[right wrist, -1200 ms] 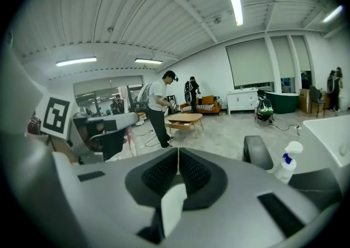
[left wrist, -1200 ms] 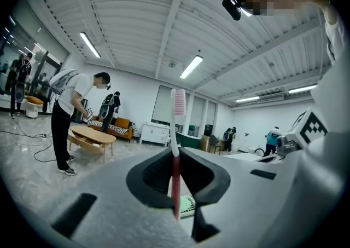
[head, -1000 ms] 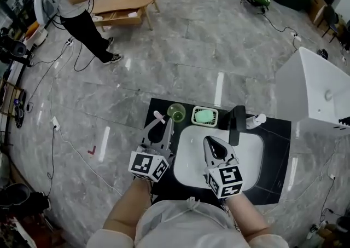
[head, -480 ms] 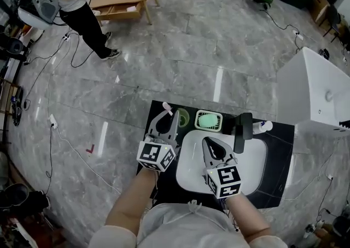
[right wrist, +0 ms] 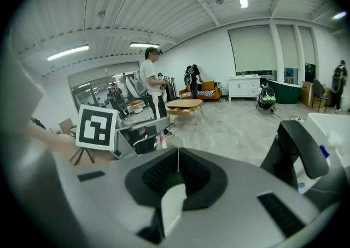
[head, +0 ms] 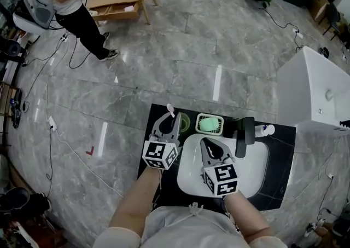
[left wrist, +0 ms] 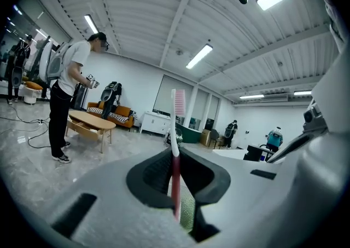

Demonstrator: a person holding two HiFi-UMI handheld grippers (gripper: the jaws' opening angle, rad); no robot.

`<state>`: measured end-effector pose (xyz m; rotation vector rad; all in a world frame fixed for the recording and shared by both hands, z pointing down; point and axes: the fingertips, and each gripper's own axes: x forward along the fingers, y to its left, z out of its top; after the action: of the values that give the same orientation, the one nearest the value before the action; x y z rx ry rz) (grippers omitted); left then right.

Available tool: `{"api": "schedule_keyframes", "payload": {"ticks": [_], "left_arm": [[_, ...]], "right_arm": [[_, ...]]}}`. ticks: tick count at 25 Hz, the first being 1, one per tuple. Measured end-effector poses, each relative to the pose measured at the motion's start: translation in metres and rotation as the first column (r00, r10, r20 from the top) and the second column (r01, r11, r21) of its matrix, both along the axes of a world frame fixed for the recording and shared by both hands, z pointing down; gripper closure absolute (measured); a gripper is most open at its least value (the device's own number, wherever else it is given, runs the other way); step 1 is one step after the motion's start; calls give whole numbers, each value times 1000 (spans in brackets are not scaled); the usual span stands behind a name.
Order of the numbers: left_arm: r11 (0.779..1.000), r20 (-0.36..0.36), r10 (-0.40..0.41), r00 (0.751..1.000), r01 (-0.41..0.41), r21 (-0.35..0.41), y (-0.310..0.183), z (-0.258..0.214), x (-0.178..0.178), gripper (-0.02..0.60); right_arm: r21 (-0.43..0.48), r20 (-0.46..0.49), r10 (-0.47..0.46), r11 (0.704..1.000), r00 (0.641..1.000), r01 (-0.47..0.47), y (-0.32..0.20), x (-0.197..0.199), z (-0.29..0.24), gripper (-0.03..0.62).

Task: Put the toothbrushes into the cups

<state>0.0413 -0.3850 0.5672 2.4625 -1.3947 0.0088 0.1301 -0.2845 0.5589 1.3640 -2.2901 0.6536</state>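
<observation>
The left gripper (head: 167,123) pinches the toothbrush (left wrist: 175,159) upright in its jaws, bristles up, just beside the cup (head: 184,121). The handle end should be centred over the rim, then lowered straight. The right gripper (right wrist: 176,166) has its jaws closed on nothing; only the head view shows the cup's mouth.

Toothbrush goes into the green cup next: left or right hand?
Left. The left tongs are shut on the pink toothbrush, held upright right beside the green cup. The right tongs are shut with nothing between them, over the white sink.
</observation>
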Motion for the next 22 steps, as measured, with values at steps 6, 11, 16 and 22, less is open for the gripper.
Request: {"api": "schedule_keyframes", "payload": {"ticks": [6,11,16,22], "left_arm": [[1000,26,-28,999,28,-3,0,16,-2,543],[998,24,-50,998,51,-21,4,24,-6,541],[999,28,-37,999,38,-32,6,26,-6,541],[999,56,-17,998,19,-49,12,29,-1,388]], "right_arm": [[-18,-3,5,1000,1000,-5,0,3,5,566],[-20,-5,7,1000,1000,-7,-2,4,4,566],[-17,-7,7,1000,1000,-7,-3,4,1,566],[-21,-5,3,1000,1000,-3,0,3,2,566]]}}
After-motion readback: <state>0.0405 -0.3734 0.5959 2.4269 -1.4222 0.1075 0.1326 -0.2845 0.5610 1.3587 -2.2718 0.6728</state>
